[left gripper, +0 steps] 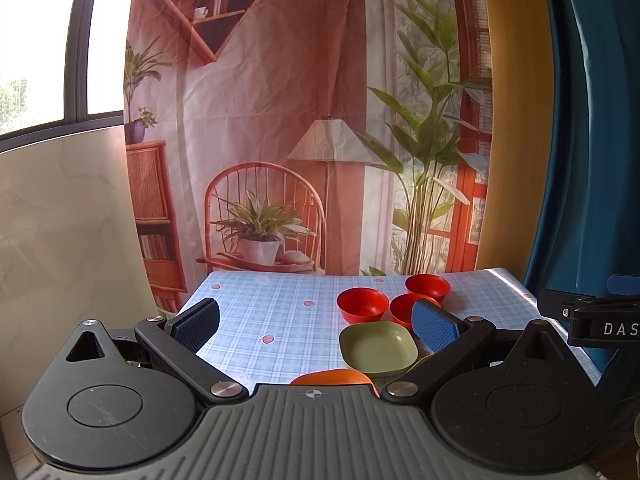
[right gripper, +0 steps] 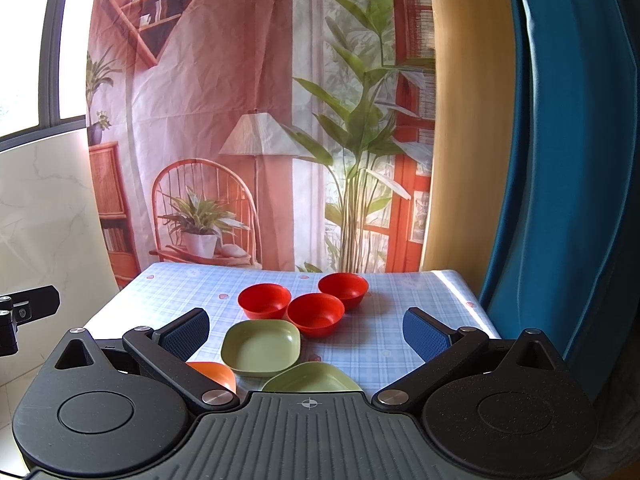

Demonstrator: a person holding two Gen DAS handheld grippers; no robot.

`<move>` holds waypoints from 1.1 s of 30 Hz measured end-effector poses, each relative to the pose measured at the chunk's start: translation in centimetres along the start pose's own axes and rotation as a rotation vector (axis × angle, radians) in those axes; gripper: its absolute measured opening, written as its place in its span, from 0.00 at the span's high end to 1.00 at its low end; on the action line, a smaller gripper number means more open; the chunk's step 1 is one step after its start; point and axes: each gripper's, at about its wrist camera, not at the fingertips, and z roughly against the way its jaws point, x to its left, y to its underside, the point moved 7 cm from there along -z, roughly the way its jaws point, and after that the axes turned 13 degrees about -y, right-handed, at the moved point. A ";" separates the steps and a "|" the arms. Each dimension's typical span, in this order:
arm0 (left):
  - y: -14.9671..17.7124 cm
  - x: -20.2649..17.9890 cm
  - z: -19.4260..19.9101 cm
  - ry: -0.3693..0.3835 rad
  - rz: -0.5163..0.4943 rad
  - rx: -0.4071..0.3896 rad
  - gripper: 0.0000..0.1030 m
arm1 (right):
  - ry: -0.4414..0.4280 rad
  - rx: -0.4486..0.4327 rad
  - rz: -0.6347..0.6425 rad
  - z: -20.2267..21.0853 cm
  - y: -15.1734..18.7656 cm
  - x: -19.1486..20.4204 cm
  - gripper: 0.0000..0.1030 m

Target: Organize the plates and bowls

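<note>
Three red bowls stand on the checked table: left point(right gripper: 264, 301), middle point(right gripper: 316, 314), far right point(right gripper: 344, 290). A green square plate point(right gripper: 261, 347) lies in front of them, a second green plate point(right gripper: 310, 378) nearer, and an orange plate point(right gripper: 214, 374) at the near left, part hidden by my gripper. My right gripper point(right gripper: 306, 334) is open and empty, held above the near table edge. In the left wrist view the red bowls point(left gripper: 362, 305), green plate point(left gripper: 378, 346) and orange plate point(left gripper: 332, 377) lie right of centre. My left gripper point(left gripper: 316, 322) is open and empty.
The blue checked tablecloth point(right gripper: 180, 288) covers a small table. A printed backdrop point(right gripper: 240, 120) hangs behind it. A blue curtain point(right gripper: 560, 200) is at the right, a marble wall point(left gripper: 60, 220) at the left. The other gripper's body point(left gripper: 592, 316) shows at the right edge.
</note>
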 end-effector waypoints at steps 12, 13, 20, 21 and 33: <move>0.0 0.0 0.0 0.000 0.000 -0.001 0.00 | 0.003 -0.002 -0.003 0.1 0.0 0.0 0.00; 0.0 0.0 0.0 0.000 0.001 -0.001 0.00 | 0.003 -0.002 -0.003 0.1 0.0 0.0 0.00; -0.1 0.0 0.0 0.001 0.000 -0.002 0.00 | 0.004 -0.002 -0.002 0.0 0.0 -0.2 0.00; -0.1 0.0 0.0 0.001 0.001 -0.003 0.00 | 0.004 -0.002 -0.002 0.0 0.0 -0.2 0.00; -0.1 0.1 0.1 0.001 0.001 -0.003 0.00 | 0.002 -0.002 -0.003 0.0 0.0 0.0 0.00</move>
